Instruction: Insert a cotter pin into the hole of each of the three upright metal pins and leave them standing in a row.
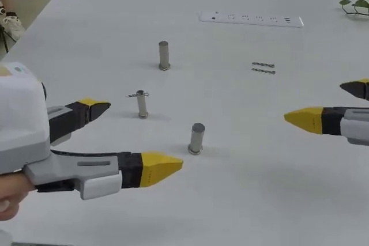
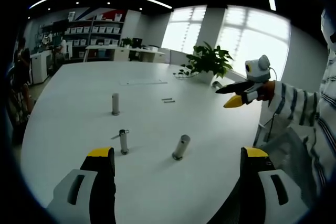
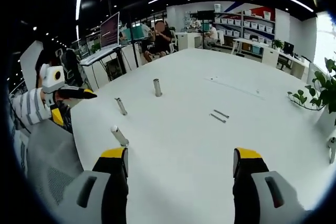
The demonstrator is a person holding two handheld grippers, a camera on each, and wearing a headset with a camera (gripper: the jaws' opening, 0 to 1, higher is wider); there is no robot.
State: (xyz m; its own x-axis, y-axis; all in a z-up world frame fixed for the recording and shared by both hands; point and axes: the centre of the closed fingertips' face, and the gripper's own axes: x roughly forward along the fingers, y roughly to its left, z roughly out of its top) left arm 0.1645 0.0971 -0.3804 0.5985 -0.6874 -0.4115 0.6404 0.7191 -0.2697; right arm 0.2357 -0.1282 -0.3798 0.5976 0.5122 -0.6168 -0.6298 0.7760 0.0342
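Two loose cotter pins (image 1: pixel 263 65) lie flat and side by side on the white table (image 1: pixel 259 200), a little toward its right edge and well apart from both grippers. They look like thin, light and stiff wire. On this smooth top they can slide away easily, so we think a fine pinch across one end is best, with the legs left free for the hole. Which end has the loop is too small to tell.

The three metal pins stand upright in a slanted row in the middle of the table: the far pin (image 1: pixel 164 56), the middle pin (image 1: pixel 142 105) and the near pin (image 1: pixel 196 138). The middle pin already carries an inserted cotter pin (image 1: pixel 138 94) across its top, so we judge that two pins remain. They seem solid, smooth and round on a small foot. A side push can tip them, so we would hold the shaft below the hole.

The left gripper (image 1: pixel 135 136) hovers over the near left part of the table, with its jaws wide apart and nothing between them. The right gripper (image 1: pixel 328 103) is at the right edge, also opened and empty.

A power strip (image 1: pixel 251 19) lies near the far edge, and a plant (image 1: pixel 356 5) is at the far right corner.
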